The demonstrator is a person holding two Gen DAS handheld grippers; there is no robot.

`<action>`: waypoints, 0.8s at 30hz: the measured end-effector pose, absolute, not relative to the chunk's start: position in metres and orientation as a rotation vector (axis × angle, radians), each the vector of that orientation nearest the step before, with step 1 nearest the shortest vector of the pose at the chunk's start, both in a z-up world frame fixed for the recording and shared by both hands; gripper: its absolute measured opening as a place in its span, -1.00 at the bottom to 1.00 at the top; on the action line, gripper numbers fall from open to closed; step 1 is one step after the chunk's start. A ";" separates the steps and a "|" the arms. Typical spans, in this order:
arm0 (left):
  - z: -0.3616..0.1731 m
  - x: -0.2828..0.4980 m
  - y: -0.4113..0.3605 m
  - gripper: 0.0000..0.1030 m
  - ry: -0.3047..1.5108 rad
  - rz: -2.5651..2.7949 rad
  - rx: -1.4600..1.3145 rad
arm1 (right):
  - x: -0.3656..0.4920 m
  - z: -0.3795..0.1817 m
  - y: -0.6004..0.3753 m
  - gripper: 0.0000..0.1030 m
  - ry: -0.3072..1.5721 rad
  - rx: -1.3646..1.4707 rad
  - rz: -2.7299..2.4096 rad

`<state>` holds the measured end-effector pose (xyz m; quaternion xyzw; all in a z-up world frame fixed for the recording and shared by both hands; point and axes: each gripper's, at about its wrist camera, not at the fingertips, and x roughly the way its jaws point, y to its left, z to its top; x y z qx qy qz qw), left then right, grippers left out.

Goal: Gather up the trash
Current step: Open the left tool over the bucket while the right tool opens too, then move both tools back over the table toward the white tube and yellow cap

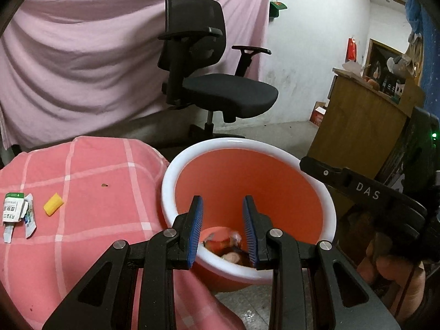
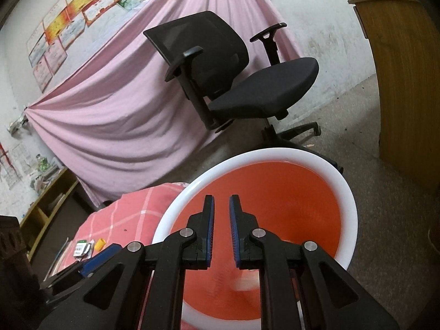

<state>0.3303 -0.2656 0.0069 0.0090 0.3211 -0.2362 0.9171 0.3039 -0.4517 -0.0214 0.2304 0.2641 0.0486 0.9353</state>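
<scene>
both grippers, left (image 1: 222, 220) and right (image 2: 221, 220), hover over orange bin (image 1: 316, 189), jaws parted, empty. drop step looks done. next: reach left for wrappers (image 1: 16, 214) and yellow scrap (image 1: 53, 204) on pink cloth (image 1: 90, 170).

The orange bin (image 1: 249, 181) is looked into closely from above by both wrist views, along the tongs. The left view is set over the near rim, the right view further over the mouth. The office chair (image 2: 236, 74) and pink sheet (image 1: 82, 55) beyond are shared.
</scene>
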 end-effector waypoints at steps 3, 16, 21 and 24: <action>0.007 0.330 -0.261 -0.51 0.657 -0.474 0.005 | 0.304 -0.021 -0.452 -0.80 0.539 0.470 0.099; 0.032 0.317 -0.212 -0.43 0.561 -0.383 -0.051 | 0.298 0.003 -0.423 -0.78 0.447 0.381 0.117; 0.050 0.305 -0.173 -0.22 0.473 -0.319 -0.075 | 0.299 0.016 -0.396 -0.41 0.385 0.331 0.134; 0.059 0.299 -0.148 -0.19 0.425 -0.277 -0.081 | 0.302 0.023 -0.380 -0.41 0.347 0.313 0.144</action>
